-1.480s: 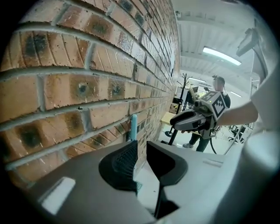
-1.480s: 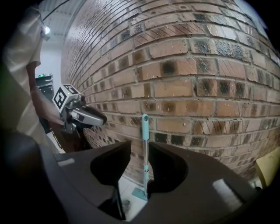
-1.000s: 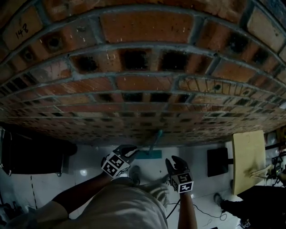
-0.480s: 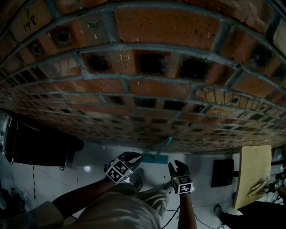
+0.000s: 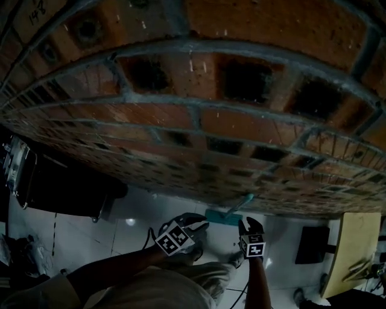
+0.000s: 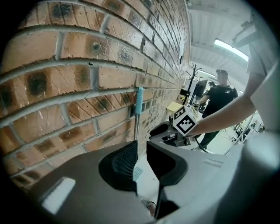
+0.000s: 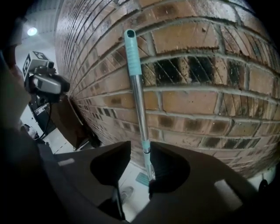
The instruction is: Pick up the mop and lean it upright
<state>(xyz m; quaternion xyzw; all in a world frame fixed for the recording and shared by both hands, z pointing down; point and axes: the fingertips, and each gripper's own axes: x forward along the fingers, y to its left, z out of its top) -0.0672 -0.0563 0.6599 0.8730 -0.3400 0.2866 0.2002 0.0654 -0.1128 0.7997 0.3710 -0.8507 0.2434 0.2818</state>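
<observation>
the mop (image 7: 137,92) leans upright on the brick wall (image 5: 241,130), unmoved from a second ago, while the right hand-held gripper (image 7: 140,151) has sunk, jaws partly apart, the pole unpinched in the gap. the left hand-held gripper (image 6: 141,151) is apart, empty. the leaning looks done. the right gripper view shows the teal top against the bricks. the dark head view alone shows both grippers near the mop's foot.

A handwritten black number, seemingly "148", stands on a red clay brick (image 5: 35,9) of the wall, at eleven o'clock in the head view. Two black-and-white square-patterned marker cubes (image 5: 175,237) (image 5: 253,246) near six o'clock bear coded patterns only, no letters.
</observation>
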